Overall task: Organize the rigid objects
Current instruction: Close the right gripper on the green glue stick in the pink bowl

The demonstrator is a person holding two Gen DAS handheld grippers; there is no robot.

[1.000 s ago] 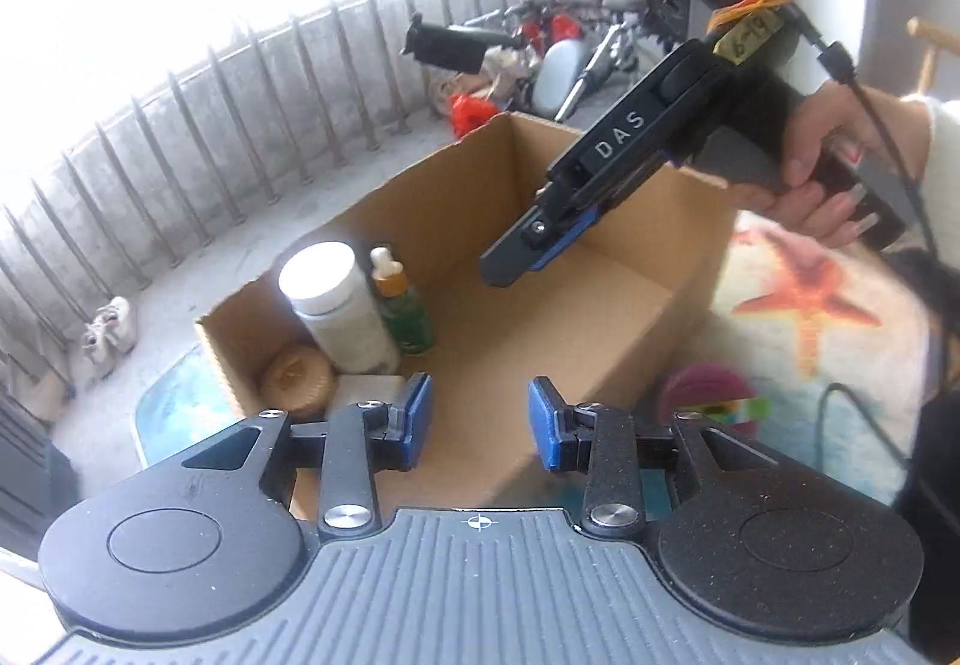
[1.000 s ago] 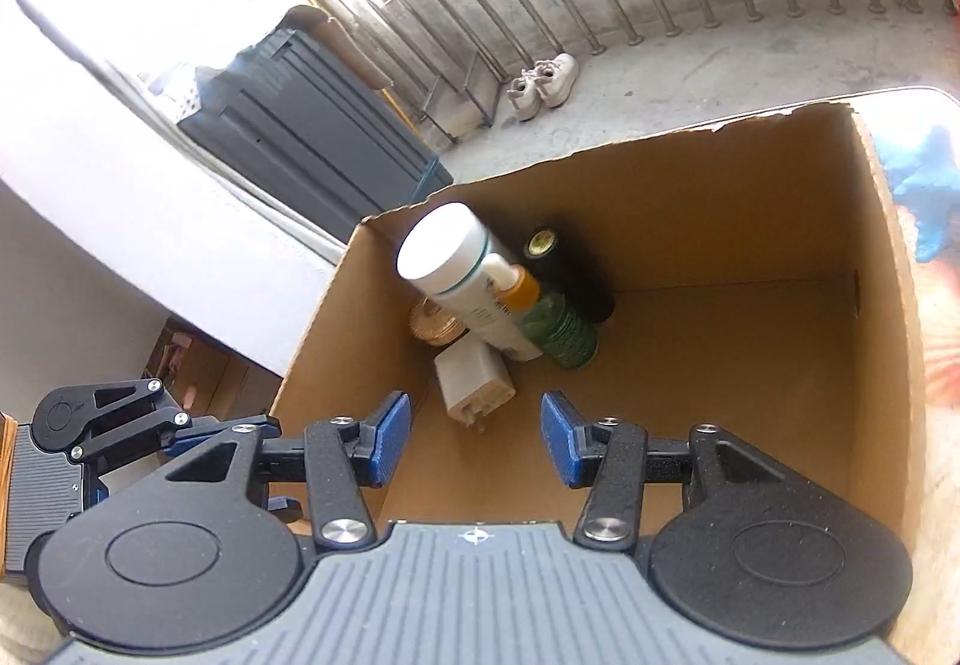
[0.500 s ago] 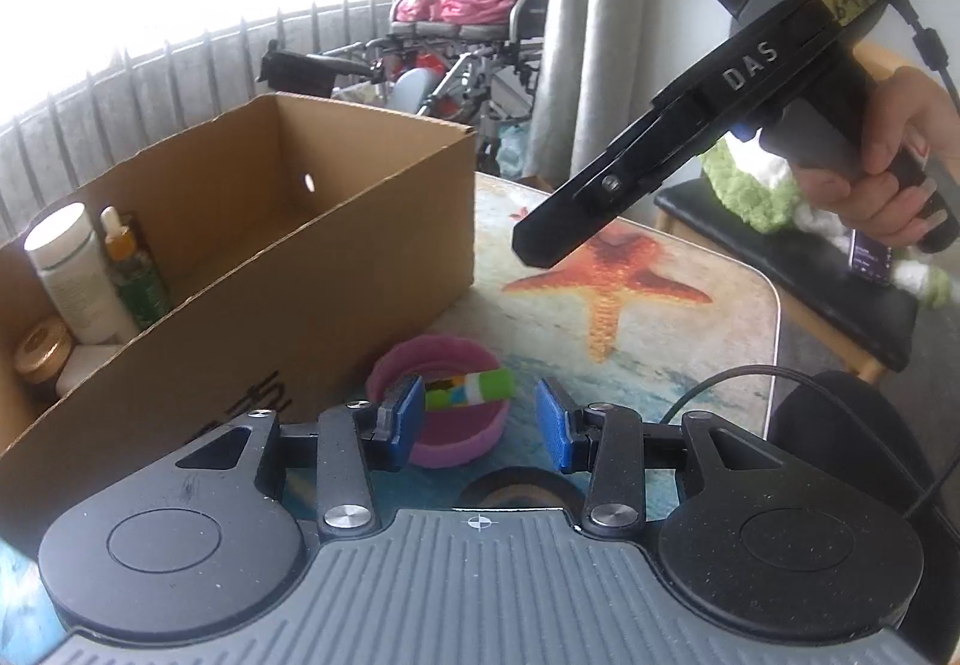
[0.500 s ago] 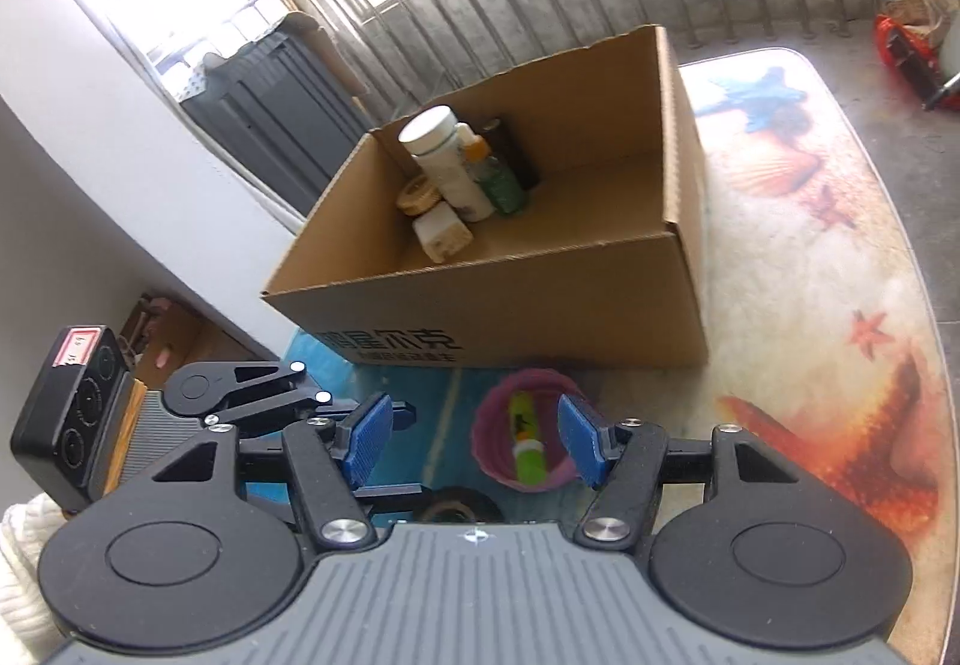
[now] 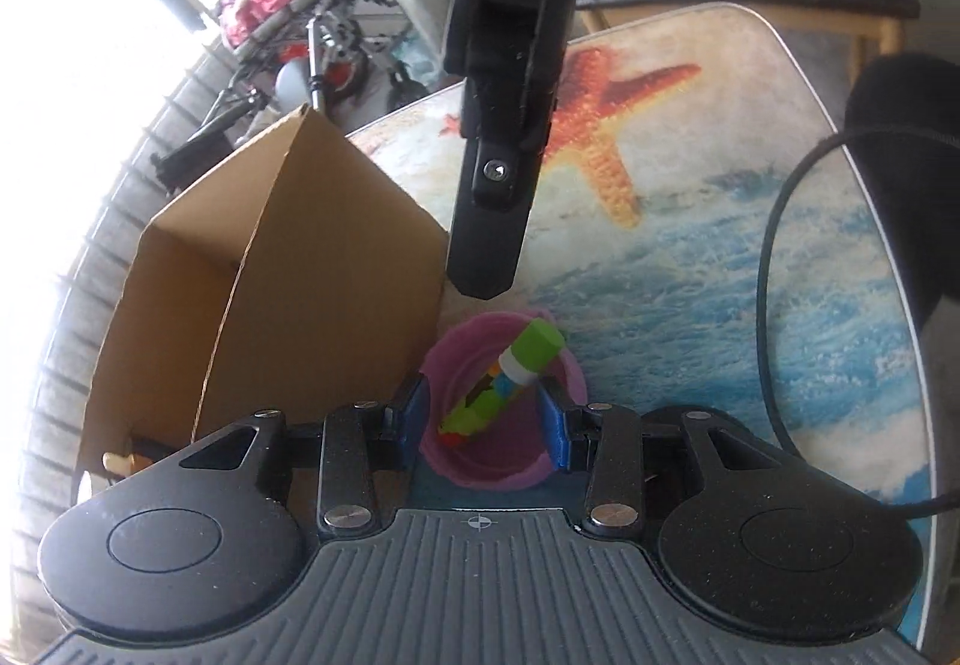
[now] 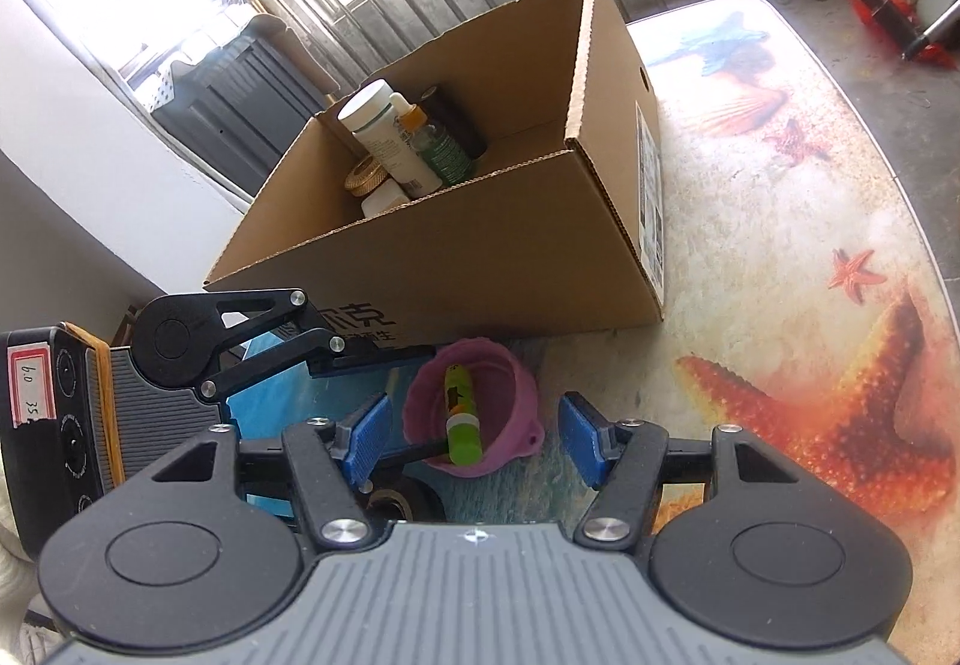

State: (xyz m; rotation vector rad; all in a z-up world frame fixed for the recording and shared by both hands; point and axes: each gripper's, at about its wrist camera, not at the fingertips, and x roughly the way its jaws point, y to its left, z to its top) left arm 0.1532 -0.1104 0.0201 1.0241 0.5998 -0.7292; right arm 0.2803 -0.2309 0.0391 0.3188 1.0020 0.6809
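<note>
I can read the white letters "DA" on the black body of the right gripper (image 5: 487,269). The cardboard box (image 6: 480,257) shows printed Chinese characters, "克" among them. A white tag (image 6: 27,386) on the left gripper's (image 6: 384,353) housing reads "6.0 35".

Cardboard box (image 6: 480,269): matt brown corrugated paperboard, smooth faces, raw fluted cut edges. Pink cup (image 6: 480,395): soft-looking, smooth matt plastic or silicone. Green tube (image 6: 461,413) inside it: smooth, slightly glossy plastic. Table (image 6: 780,257): glossy top with a printed seashore pattern. Right tool (image 6: 474,443): speckled matt black plastic links, ribbed grey housing, bright metal pivot pins, ridged blue pads (image 6: 579,437). Left tool (image 5: 486,419): same finish.
</note>
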